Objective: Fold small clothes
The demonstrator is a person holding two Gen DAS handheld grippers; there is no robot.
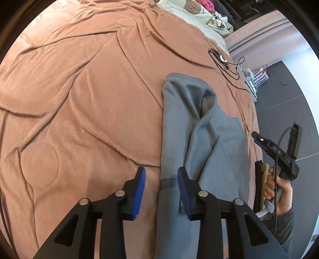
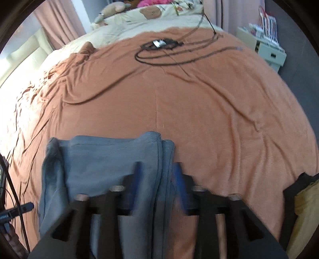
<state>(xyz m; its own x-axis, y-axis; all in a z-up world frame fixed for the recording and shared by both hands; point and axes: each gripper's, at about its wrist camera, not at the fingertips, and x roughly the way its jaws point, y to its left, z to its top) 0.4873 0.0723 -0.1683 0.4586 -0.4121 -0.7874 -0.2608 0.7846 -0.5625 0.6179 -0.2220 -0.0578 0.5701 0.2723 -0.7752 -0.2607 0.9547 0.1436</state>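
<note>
A blue-grey fleece garment [image 1: 199,139] lies folded lengthwise on the orange-brown blanket [image 1: 79,99]. My left gripper [image 1: 161,179] stands open at the garment's near end. Its left finger is over the blanket, its right finger over the cloth, and the garment's left edge runs between them. In the right wrist view, which is blurred, the garment [image 2: 99,159] is a layered strip. My right gripper [image 2: 157,171] is open astride its folded right edge, with the pads clear of the cloth. The right gripper [image 1: 256,138] also shows at the bed's edge, held by a hand [image 1: 279,189].
A coiled black cable with a small device [image 2: 159,42] lies farther up the blanket. Cream bedding and soft toys [image 2: 139,14] are at the head of the bed. Dark and yellow cloth [image 2: 305,199] sits at the near right edge. A white drawer unit [image 2: 269,51] stands beside the bed.
</note>
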